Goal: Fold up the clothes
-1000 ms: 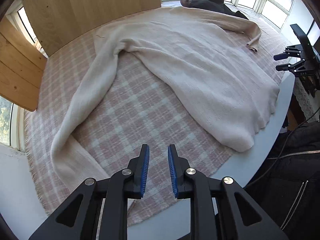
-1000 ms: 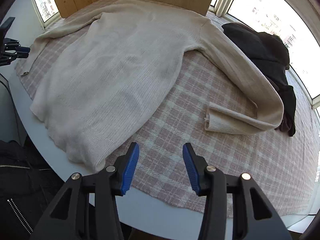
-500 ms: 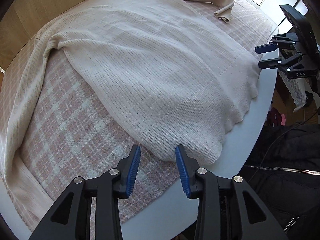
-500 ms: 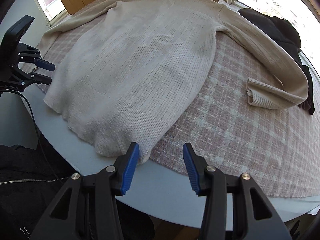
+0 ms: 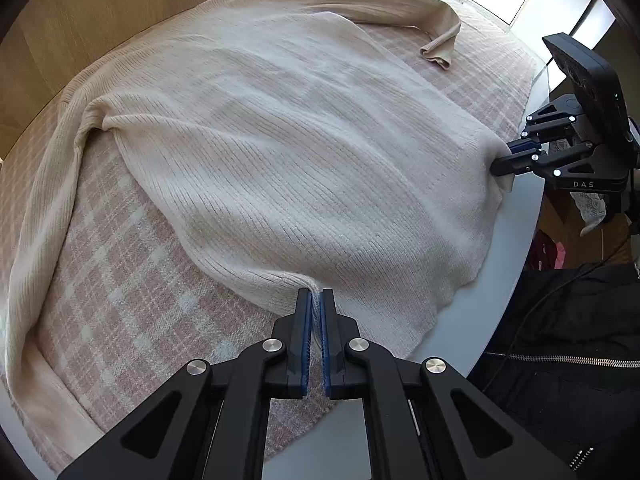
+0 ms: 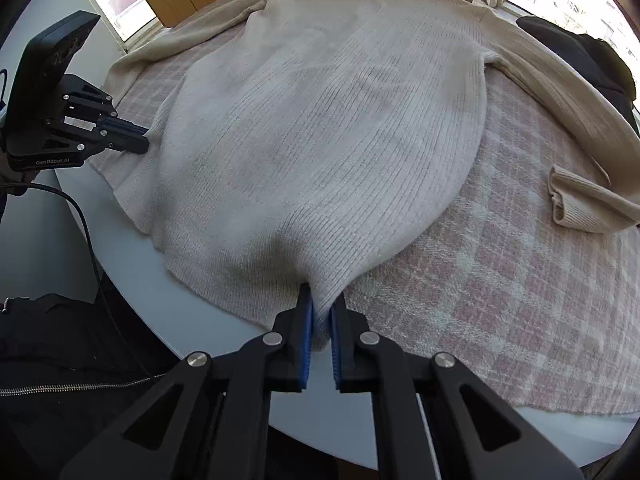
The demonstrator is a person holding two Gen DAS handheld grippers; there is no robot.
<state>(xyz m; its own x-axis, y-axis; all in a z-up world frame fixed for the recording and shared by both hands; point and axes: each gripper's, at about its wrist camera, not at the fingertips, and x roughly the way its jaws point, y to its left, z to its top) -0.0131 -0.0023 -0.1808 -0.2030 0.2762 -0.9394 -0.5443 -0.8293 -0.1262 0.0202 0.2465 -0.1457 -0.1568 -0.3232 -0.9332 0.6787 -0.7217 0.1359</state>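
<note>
A cream ribbed sweater [image 5: 288, 132] lies spread flat on a pink plaid cloth [image 5: 120, 280], also seen in the right wrist view [image 6: 320, 120]. My left gripper [image 5: 316, 300] is shut on the sweater's bottom hem at its left corner; it also shows in the right wrist view [image 6: 140, 140]. My right gripper [image 6: 320, 304] is shut on the hem at the other corner; it also shows in the left wrist view [image 5: 504, 164]. One sleeve [image 5: 36, 220] runs down the left side. The other sleeve's cuff [image 6: 576, 208] lies folded back at the right.
The plaid cloth [image 6: 500, 300] covers a round white table [image 6: 224, 332], whose edge lies under the hem. A dark garment [image 6: 580, 52] lies at the far right by the windows. Wooden panels [image 5: 100, 12] stand behind the table. A black jacket [image 5: 572, 340] is below the table edge.
Both grippers moved in to the sweater's bottom hem and closed on it, one at each corner. Before, both were open above the cloth.
</note>
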